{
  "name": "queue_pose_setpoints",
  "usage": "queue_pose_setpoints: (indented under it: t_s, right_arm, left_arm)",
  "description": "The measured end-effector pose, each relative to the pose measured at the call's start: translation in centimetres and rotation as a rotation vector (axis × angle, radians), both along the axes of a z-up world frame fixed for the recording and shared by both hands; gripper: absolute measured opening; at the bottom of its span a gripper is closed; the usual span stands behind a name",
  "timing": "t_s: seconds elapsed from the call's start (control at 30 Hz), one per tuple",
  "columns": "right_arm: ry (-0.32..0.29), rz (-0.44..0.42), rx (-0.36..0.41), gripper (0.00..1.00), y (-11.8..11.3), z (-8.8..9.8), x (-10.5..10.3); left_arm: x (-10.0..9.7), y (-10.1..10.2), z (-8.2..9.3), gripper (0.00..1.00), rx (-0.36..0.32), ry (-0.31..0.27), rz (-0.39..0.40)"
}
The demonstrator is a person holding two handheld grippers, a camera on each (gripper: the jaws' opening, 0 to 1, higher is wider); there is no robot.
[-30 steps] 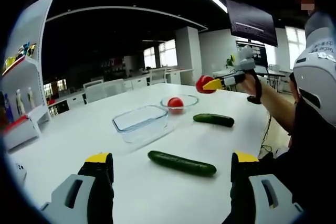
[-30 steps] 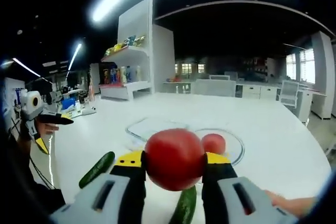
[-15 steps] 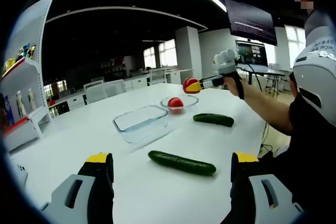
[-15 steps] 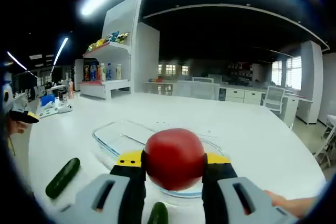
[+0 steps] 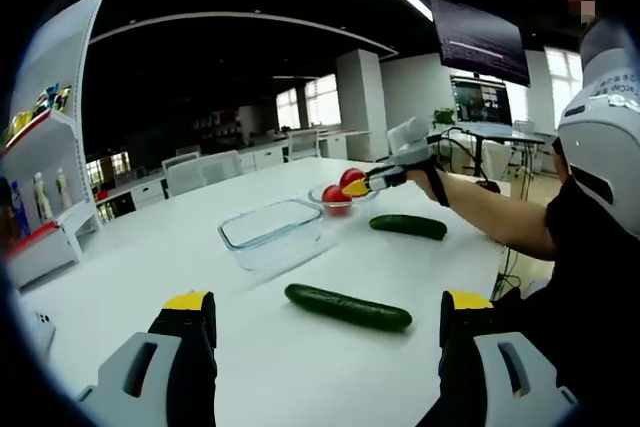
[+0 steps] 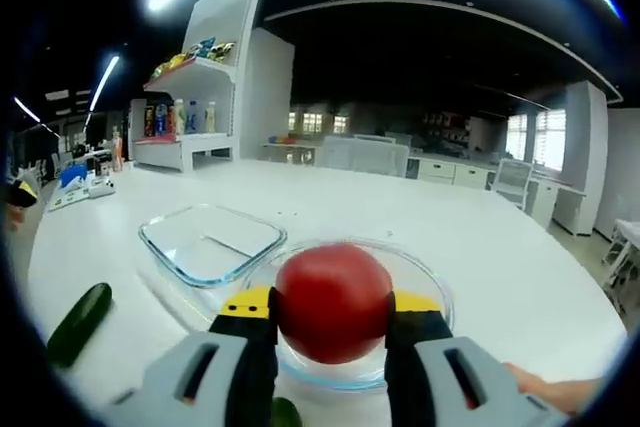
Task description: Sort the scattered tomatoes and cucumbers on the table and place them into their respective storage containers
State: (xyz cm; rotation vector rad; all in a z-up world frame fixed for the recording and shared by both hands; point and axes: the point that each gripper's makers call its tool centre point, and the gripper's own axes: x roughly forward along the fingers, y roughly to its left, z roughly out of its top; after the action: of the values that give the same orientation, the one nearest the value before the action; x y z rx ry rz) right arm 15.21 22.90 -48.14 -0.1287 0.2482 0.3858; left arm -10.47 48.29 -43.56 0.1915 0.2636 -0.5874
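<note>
My right gripper (image 6: 333, 309) is shut on a red tomato (image 6: 333, 302), held just over the round glass bowl (image 6: 428, 292). In the left gripper view that gripper (image 5: 360, 185) and its tomato (image 5: 351, 178) hover at the bowl (image 5: 362, 196), which holds another tomato (image 5: 333, 197). A rectangular glass container (image 5: 272, 232) stands empty beside the bowl, and it appears again (image 6: 210, 242) in the right gripper view. One cucumber (image 5: 348, 307) lies between my open left gripper's (image 5: 328, 304) jaws, further out. A second cucumber (image 5: 407, 226) lies near the person's arm.
The white table (image 5: 140, 267) runs back to a white shelf unit (image 6: 200, 97) with bottles and snacks. A person's forearm (image 5: 485, 215) reaches across the right side. A cucumber (image 6: 78, 322) lies at the left in the right gripper view. Desks and chairs (image 5: 210, 169) stand behind.
The right gripper has carried the tomato forward and down, from beside the table edge to just above the round bowl. The left gripper has stayed put and open.
</note>
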Motion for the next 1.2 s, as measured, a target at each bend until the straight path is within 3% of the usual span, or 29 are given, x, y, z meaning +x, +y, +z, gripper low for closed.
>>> queue_pose_setpoints:
  t_s: [1.2]
  right_arm:
    - [-0.004, 0.028, 0.049, 0.4, 0.05, -0.89, 0.02]
  left_arm:
    - [0.29, -0.58, -0.54, 0.92, 0.0, 0.017, -0.009]
